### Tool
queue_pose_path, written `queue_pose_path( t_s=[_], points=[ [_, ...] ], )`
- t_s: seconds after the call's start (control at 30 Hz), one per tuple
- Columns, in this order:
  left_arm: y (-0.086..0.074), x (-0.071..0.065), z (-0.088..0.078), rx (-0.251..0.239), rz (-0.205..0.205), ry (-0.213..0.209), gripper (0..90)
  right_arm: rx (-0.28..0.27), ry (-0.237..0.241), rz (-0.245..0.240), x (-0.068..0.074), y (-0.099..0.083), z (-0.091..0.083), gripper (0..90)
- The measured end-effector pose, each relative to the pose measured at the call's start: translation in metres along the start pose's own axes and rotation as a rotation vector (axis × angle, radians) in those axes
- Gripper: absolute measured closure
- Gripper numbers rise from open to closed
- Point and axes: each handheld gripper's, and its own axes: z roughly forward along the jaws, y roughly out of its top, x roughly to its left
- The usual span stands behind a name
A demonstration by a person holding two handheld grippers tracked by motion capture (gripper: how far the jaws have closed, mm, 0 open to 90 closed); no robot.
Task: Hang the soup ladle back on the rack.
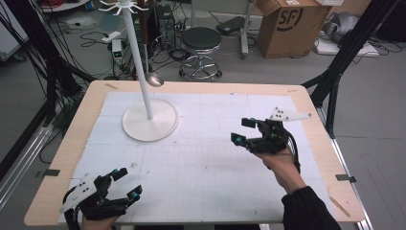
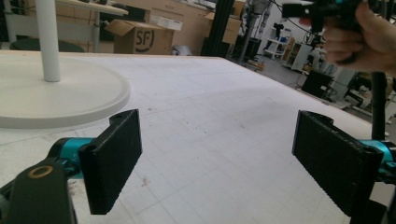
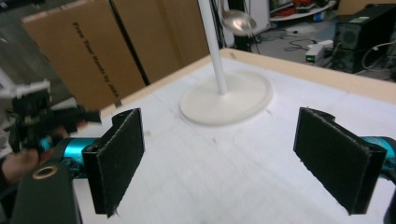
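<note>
A: Where does the white stand [image 1: 150, 120] sit?

B: On the white mat [image 1: 215, 167] that covers the wooden table [image 1: 57, 163], in the far left part of it. It has a round base and a thin upright pole [image 1: 136, 52] with short hooks at the top. A metal ladle [image 1: 154, 79] hangs beside the pole, its bowl about halfway up and just right of it.

A: And the left gripper [image 1: 127, 184]?

B: Near side of the stand, close to the table's front left corner, held in the person's left hand [image 1: 98, 221]. Its jaws stand wide apart with nothing between them. In the left gripper view the base of the stand lies ahead and to the left of the jaws.

A: The right gripper [image 1: 242, 130]?

B: To the right of the stand, well apart from it, raised above the mat in the right hand [image 1: 282, 165]. Its jaws are also spread wide and empty. In the right gripper view the stand's base sits ahead between the two jaws, with the ladle's bowl up by the pole.

A: Anything beyond the stand?

B: A black round stool [image 1: 201, 40] and a cardboard box [image 1: 289, 26] on the floor past the table's far edge.
</note>
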Motion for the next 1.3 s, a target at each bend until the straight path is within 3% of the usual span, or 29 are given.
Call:
queue_pose_path(
  t_s=[0.23,0.37,0.57,0.7,0.77,0.97,1.3],
  points=[
    [0.006,0.008,0.018,0.002,-0.004,-0.012,13.6,-0.018,-0.064,0.020,0.008,-0.046,-0.025,15.0],
    [0.009,0.009,0.029,0.020,-0.004,-0.022,13.8,-0.035,-0.049,0.064,0.010,-0.064,-0.034,15.0],
    [0.012,0.014,0.046,0.044,-0.008,-0.063,13.7,-0.065,-0.043,0.084,0.016,-0.084,-0.038,15.0],
    [0.010,0.017,0.049,0.042,-0.041,-0.089,13.8,-0.065,-0.043,0.080,0.019,-0.094,-0.038,14.9],
    [0.008,0.016,0.049,0.053,-0.032,-0.089,13.7,-0.072,-0.045,0.082,0.021,-0.099,-0.037,15.0],
    [0.006,0.015,0.051,0.056,-0.058,-0.095,13.4,-0.067,-0.039,0.065,0.022,-0.110,-0.032,15.1],
    [0.004,0.014,0.051,0.063,-0.050,-0.096,13.3,-0.072,-0.041,0.079,0.020,-0.115,-0.031,15.1]
  ],
)
